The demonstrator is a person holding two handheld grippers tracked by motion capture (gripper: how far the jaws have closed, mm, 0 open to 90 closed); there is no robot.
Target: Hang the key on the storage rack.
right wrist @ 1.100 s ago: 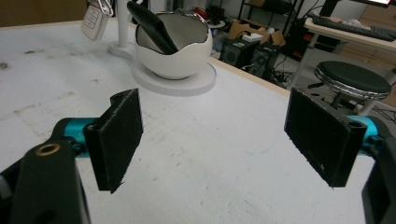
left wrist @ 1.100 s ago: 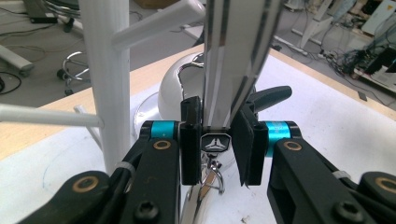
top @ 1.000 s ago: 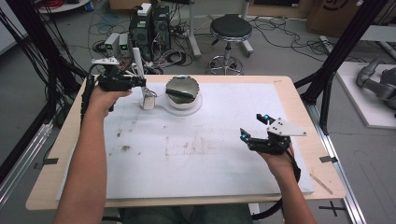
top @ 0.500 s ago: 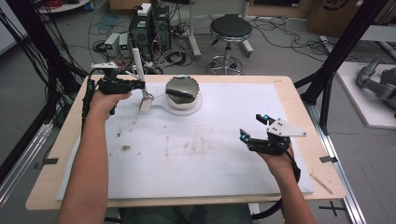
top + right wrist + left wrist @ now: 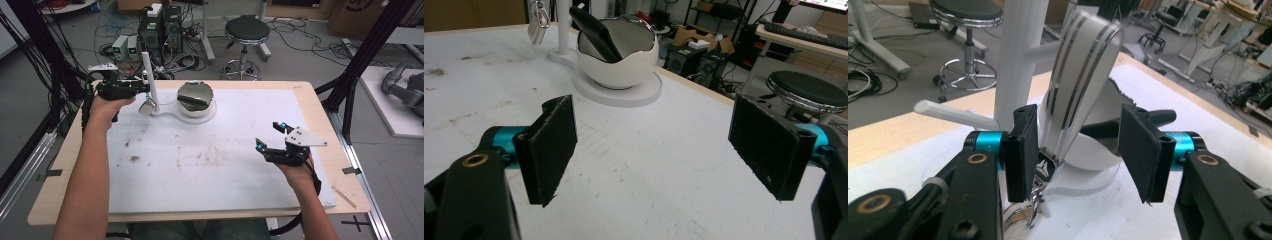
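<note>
High view has the left gripper (image 5: pixel 142 89) up at the far left corner of the table (image 5: pixel 320 107), right at the white stand (image 5: pixel 149 80), a thin post with little pegs sticking out. A silver key fob (image 5: pixel 146 107) hangs off the stand just below the gripper. Next to the post, on the same white base, sits an egg-shaped white bowl (image 5: pixel 196 100) with a dark thing lying in it, can't tell what it is.

Left gripper view: jaws are open fairly wide with the key fob (image 5: pixel 1079 85) dangling between the pads (image 5: pixel 1023 150). It looks close to the left pad, but I can't say if it's actually touching. Nothing's clamped, the right pad is clearly apart from it.

The right gripper (image 5: pixel 270 137) is over on the near right side of the white mat (image 5: pixel 225 165), well away from the stand. Right gripper view shows it spread wide open with nothing in it, just bare mat between the pads, and the bowl (image 5: pixel 616 55) further off
</note>
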